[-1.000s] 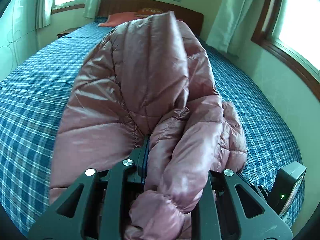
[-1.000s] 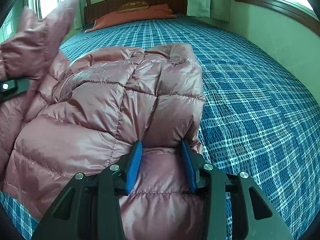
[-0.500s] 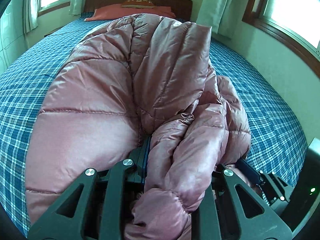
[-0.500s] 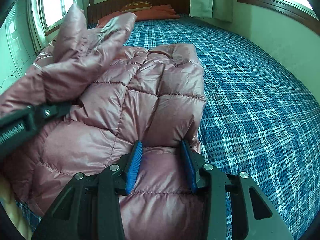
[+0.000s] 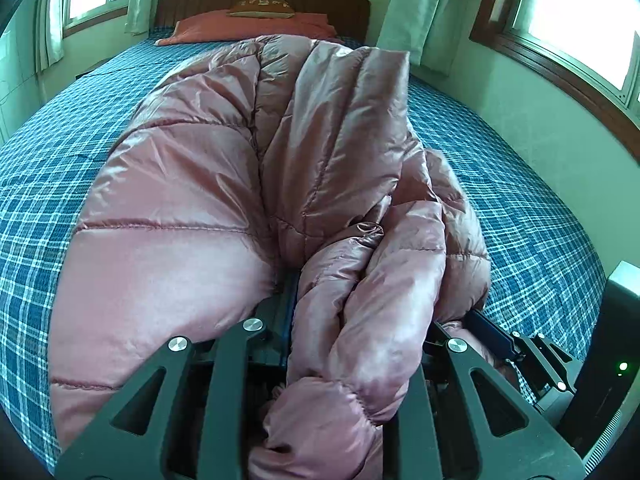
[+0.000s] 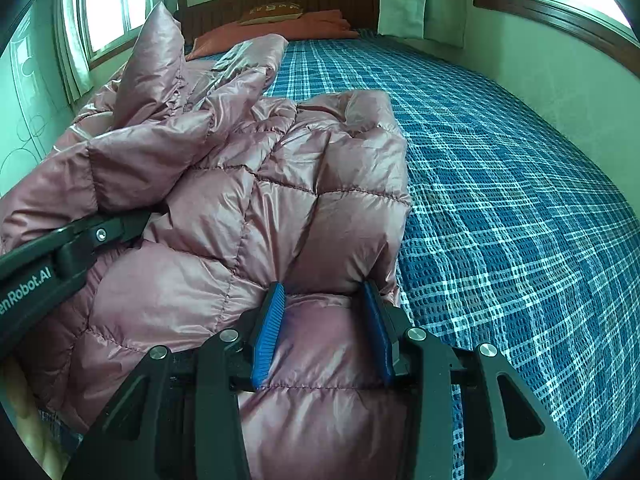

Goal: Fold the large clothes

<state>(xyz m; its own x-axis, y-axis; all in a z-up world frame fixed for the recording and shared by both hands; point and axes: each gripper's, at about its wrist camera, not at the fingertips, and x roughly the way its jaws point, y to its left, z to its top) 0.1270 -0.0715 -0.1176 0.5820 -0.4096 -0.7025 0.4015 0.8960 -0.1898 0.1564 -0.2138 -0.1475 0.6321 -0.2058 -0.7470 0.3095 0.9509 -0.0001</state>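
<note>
A shiny pink quilted puffer jacket (image 5: pixel 224 184) lies on the blue plaid bed (image 5: pixel 40 152). My left gripper (image 5: pixel 360 312) is shut on a bunched fold of the jacket, near a sleeve cuff, and holds it over the jacket body. In the right wrist view the jacket (image 6: pixel 280 208) spreads ahead, with the held fold draped across its left part. My right gripper (image 6: pixel 324 320) has its blue pads on either side of the jacket's near edge and grips the padded fabric. The left gripper's body (image 6: pixel 60 256) shows at the left there.
Orange pillows (image 5: pixel 248 24) lie by the dark wooden headboard (image 6: pixel 288 0) at the far end. Bare plaid bedspread (image 6: pixel 500 184) lies right of the jacket. A wall with windows and curtains runs along the bed's right side. The right gripper's body (image 5: pixel 560 364) shows at lower right.
My left gripper has carried the held fold rightward and down over the jacket, towards the right gripper. The lifted part now lies lower and flatter. The right gripper has stayed put.
</note>
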